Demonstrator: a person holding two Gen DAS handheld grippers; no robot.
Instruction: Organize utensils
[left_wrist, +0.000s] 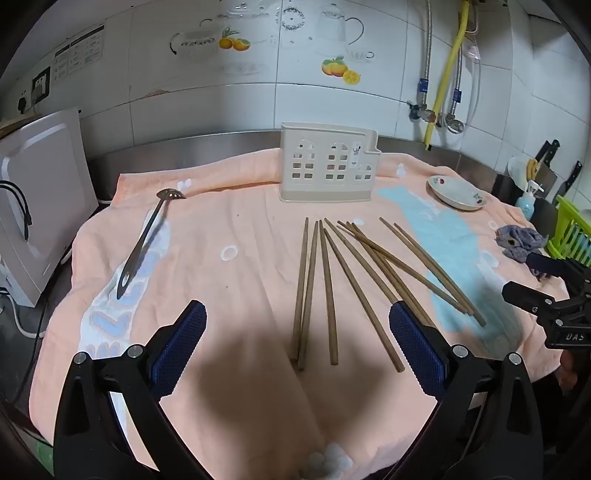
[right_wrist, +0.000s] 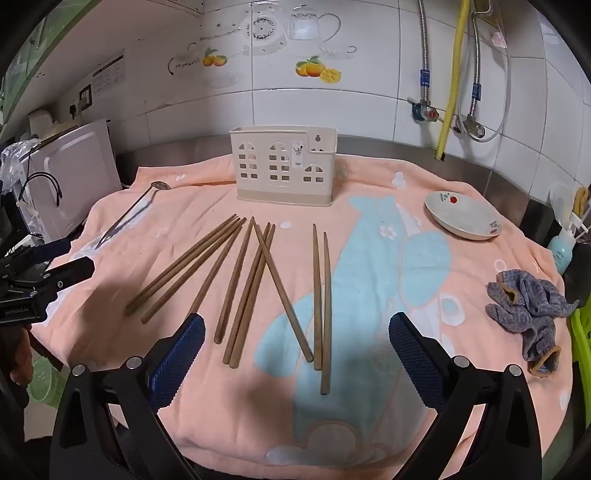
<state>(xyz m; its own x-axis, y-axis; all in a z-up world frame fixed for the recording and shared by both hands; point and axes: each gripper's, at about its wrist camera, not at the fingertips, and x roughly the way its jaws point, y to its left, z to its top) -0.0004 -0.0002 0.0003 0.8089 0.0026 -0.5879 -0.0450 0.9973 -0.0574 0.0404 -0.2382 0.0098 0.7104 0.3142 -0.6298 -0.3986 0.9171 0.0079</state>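
Task not yet begun: both the left hand-held gripper (left_wrist: 297, 343) and right hand-held gripper (right_wrist: 296, 345) hover wide and empty above loose chopsticks (right_wrist: 243, 280) and spoon (left_wrist: 147, 236) lying before the empty utensil holder (right_wrist: 284, 168).

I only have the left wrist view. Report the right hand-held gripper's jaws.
Observer: The right hand-held gripper is open, and its pads grip nothing.
Operator: Say what lies ahead of it.
Observer: A pair of chopsticks lies side by side on the towel, framed between its fingers.
Operator: Describe the grey cloth.
Observer: The grey cloth is crumpled. Its near end shows an orange-rimmed opening.
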